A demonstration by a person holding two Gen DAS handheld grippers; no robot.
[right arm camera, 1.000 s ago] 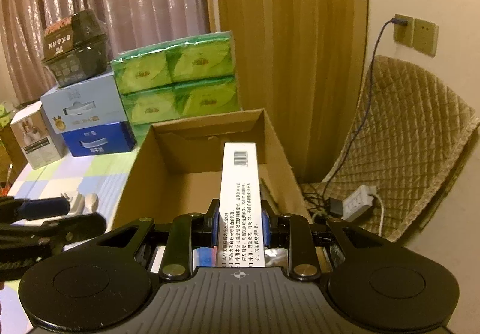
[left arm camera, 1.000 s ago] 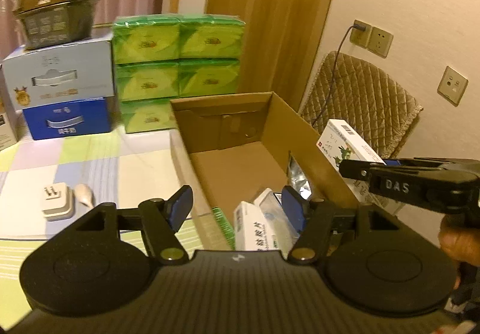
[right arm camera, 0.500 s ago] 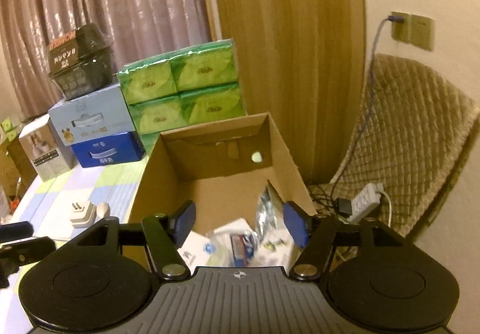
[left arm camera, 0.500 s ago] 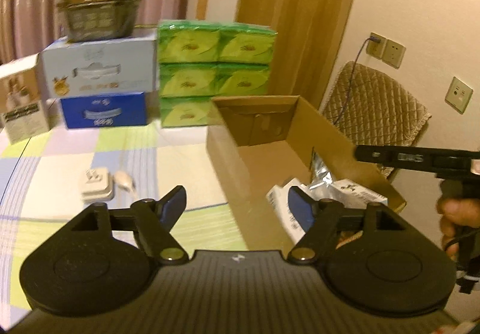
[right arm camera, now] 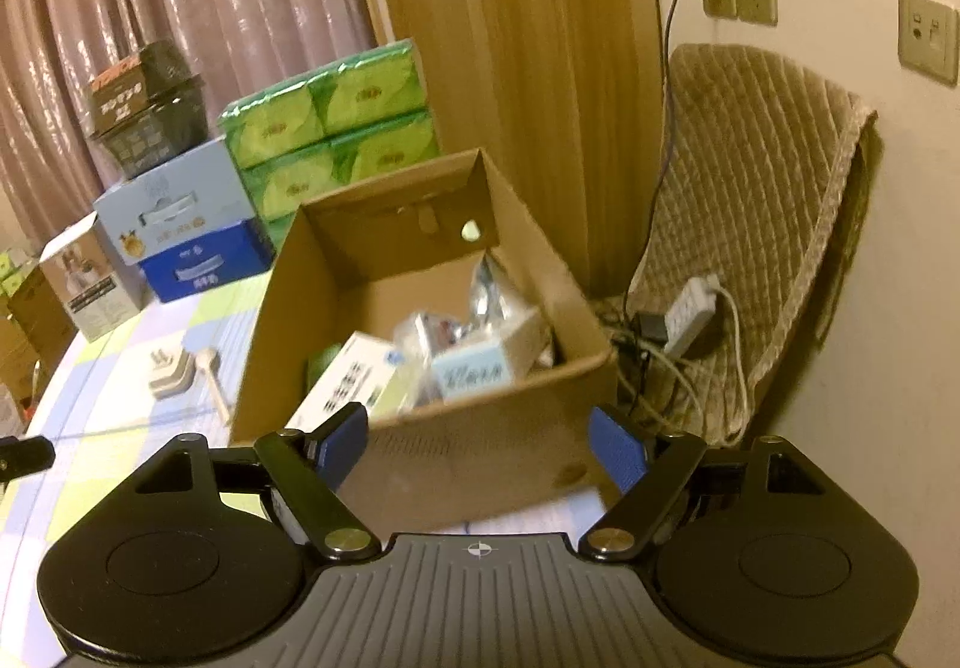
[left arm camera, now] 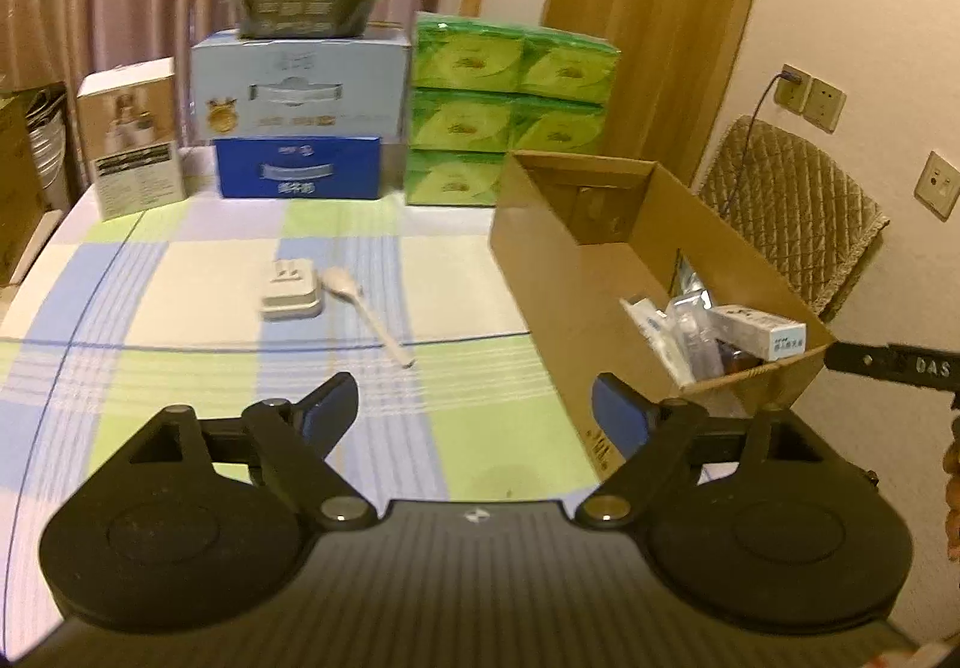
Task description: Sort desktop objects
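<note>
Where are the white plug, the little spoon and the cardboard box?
White plug [left arm camera: 291,291], left wrist view: its top face.
Little spoon [left arm camera: 367,311], left wrist view: its handle.
Cardboard box [right arm camera: 480,449], right wrist view: its near wall.

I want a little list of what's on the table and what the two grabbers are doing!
left gripper: jaws opening, nothing between them
right gripper: jaws opening, nothing between them
cardboard box: open top, on the table's right side, small packages inside
plug adapter: lying on the checked tablecloth, left of the box
spoon: right beside the adapter
green tissue packs: stacked behind the box
still to sort: adapter and spoon lie outside the box
</note>
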